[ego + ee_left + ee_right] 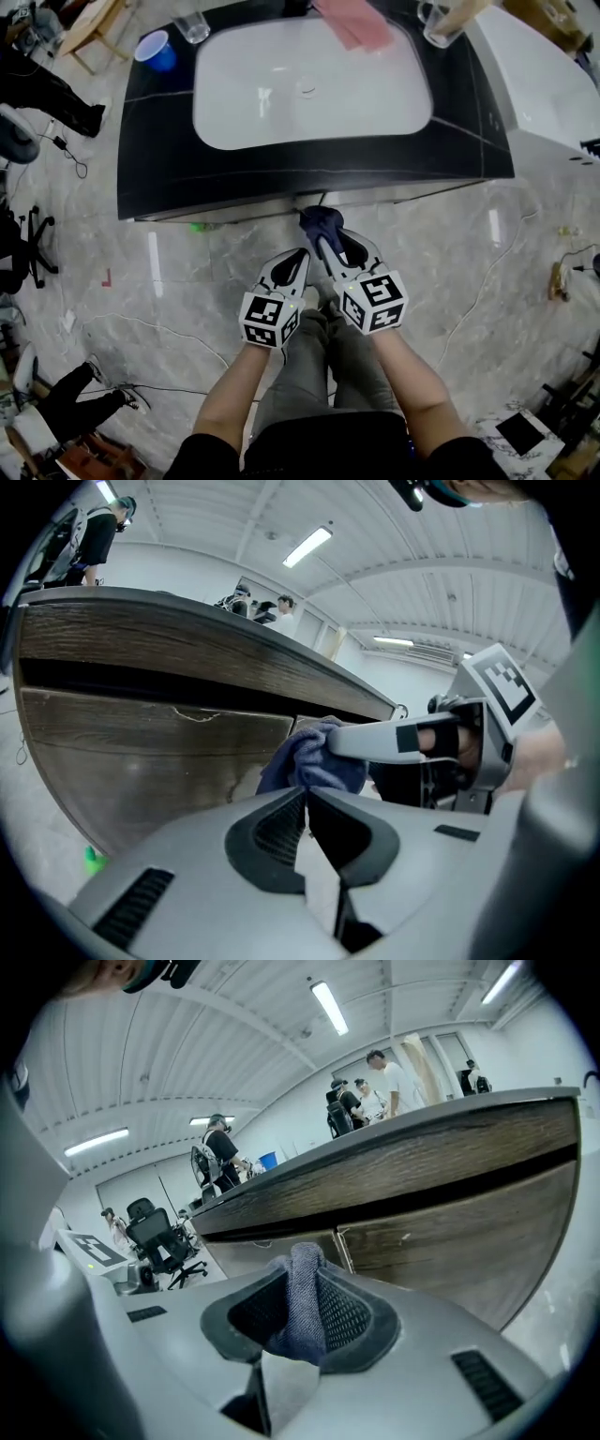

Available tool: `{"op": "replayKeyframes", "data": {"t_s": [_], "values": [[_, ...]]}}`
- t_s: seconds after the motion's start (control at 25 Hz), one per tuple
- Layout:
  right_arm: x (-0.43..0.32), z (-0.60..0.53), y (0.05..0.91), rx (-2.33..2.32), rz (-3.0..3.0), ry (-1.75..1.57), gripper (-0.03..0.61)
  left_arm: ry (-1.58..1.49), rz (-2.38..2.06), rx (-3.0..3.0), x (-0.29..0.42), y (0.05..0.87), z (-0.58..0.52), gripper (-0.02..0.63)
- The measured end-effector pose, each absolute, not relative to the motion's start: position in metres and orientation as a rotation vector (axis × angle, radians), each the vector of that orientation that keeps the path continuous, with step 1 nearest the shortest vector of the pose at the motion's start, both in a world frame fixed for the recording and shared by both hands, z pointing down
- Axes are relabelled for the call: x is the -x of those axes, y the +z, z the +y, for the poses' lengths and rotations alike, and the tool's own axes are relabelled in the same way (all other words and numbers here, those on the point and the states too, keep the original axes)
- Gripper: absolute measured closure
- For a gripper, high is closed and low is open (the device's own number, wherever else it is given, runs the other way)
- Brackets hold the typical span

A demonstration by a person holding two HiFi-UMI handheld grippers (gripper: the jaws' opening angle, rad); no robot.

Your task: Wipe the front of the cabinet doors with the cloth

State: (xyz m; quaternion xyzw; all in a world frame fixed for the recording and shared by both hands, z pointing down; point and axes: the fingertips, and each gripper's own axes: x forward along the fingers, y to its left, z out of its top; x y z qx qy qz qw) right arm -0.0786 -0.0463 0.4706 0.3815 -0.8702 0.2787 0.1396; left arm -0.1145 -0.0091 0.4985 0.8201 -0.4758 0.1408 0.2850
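- The right tool (pixel 298 1290) is clamped on the blue cloth (pixel 320 222), which bunches against the wooden cabinet doors (pixel 450 1232), just under the near edge of the black desk (pixel 159 183).
- The left tool (pixel 305 803) has its jaws together and empty, just left of the cloth.
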Motion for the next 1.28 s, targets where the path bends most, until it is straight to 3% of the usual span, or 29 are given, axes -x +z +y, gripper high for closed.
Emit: {"op": "replayKeyframes", "data": {"t_s": [0.64, 1.28], "values": [[0.046, -0.092, 0.469, -1.143, -2.568, 0.750, 0.472, 0.372, -1.398, -2.197, 0.103, 0.484, -0.042, 0.597], [-0.079, -0.125, 0.479, -1.168, -2.549, 0.712, 0.472, 0.346, -1.434, -2.209, -0.008, 0.485, -0.068, 0.597]]}}
